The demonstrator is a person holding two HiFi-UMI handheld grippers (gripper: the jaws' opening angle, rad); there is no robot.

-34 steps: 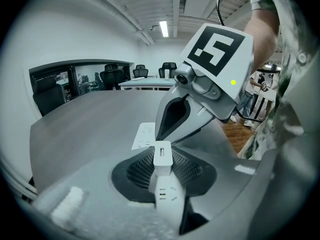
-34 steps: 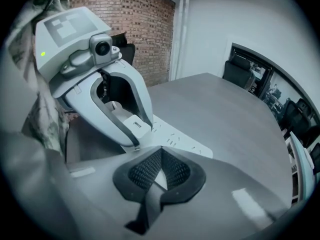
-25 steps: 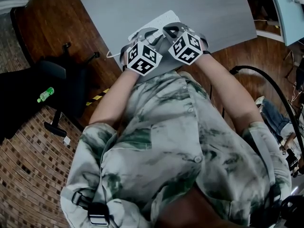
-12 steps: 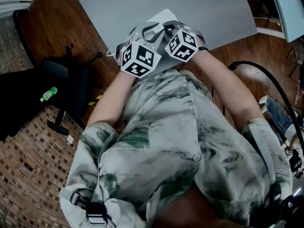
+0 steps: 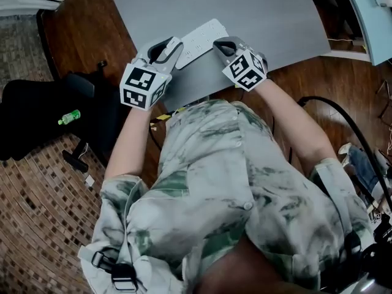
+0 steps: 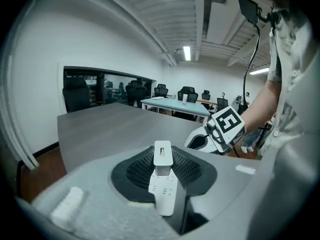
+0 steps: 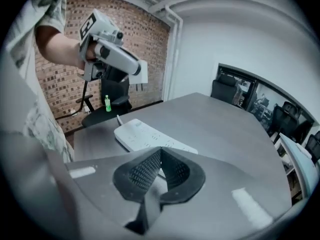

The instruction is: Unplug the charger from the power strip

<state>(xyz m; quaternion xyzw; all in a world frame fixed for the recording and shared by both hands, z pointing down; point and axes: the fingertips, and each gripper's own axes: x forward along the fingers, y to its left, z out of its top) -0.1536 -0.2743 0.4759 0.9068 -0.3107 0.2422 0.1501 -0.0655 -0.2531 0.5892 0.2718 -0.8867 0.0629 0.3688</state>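
**Charger clear of the strip, clamped in the left gripper**

The left gripper [image 5: 165, 46] had its jaws closed on the white charger [image 6: 163, 159], one dark ribbed pad pressed against each side. In the right gripper view this gripper hung at ten o'clock, above the grey table [image 5: 245, 11]. The charger's prongs pointed down and were well apart from the white power strip [image 7: 145, 136].

The strip lay flat on the table, at twelve o'clock in the head view. The left gripper was at its eight o'clock and the right gripper [image 7: 161, 151] at its four o'clock.

The right gripper's jaws met at their tips with nothing between them. They pointed down toward the strip's near end, and I could not tell whether they touched it.

A green bottle [image 5: 68, 116] lay on a black chair [image 5: 43, 121] at nine o'clock in the head view.
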